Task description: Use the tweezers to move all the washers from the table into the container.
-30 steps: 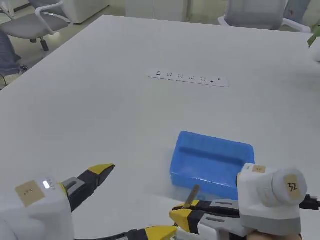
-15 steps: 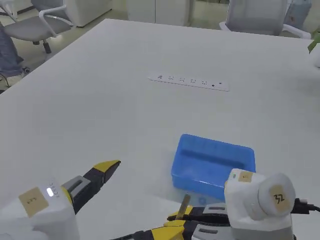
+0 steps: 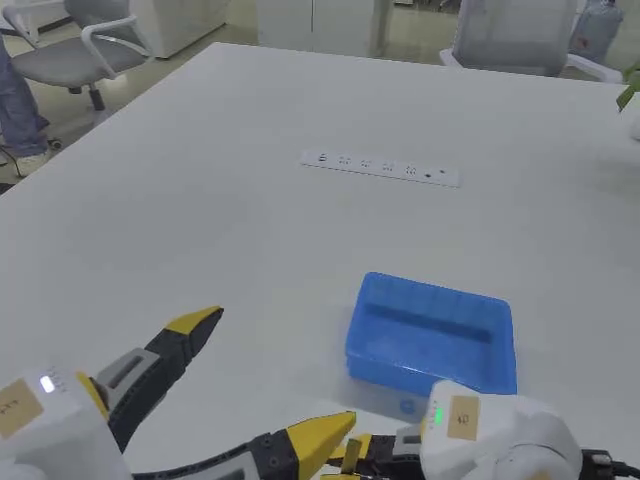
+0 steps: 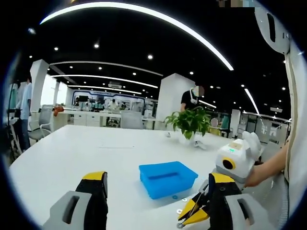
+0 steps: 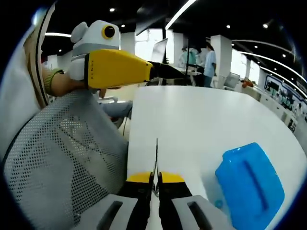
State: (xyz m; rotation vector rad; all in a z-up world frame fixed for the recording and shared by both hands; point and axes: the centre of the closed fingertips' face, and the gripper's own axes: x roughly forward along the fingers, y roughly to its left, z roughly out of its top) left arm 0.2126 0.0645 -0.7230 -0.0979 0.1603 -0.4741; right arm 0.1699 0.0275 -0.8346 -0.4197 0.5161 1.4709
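Tweezers [image 5: 157,158] clamped between the pressed-together jaws of the right gripper [image 5: 155,178], thin legs running toward 12 o'clock over bare bench [image 5: 182,120]. Tips above the bench surface, touching no washer as far as can be told.

Jaws of the left gripper [image 4: 158,178] spread wide and holding nothing, yellow tips at 9 and 3 o'clock of the blue container [image 4: 168,177] in the left gripper view.

Washers [image 4: 184,199] as small rings flat on the bench at 5 o'clock of the container, just beside its near wall, between it and the right gripper's yellow jaw tips. Count too small to tell; inside of the container not readable.

In the head view, container at 1 o'clock from the left gripper's spread jaws, right gripper low at 6 o'clock of the container. White power strip [image 3: 380,167] at 12 o'clock, well apart. Chair [image 3: 90,45] at 10 o'clock past the bench corner. Potted plant [image 4: 189,122] at 12 o'clock behind the container in the left gripper view.
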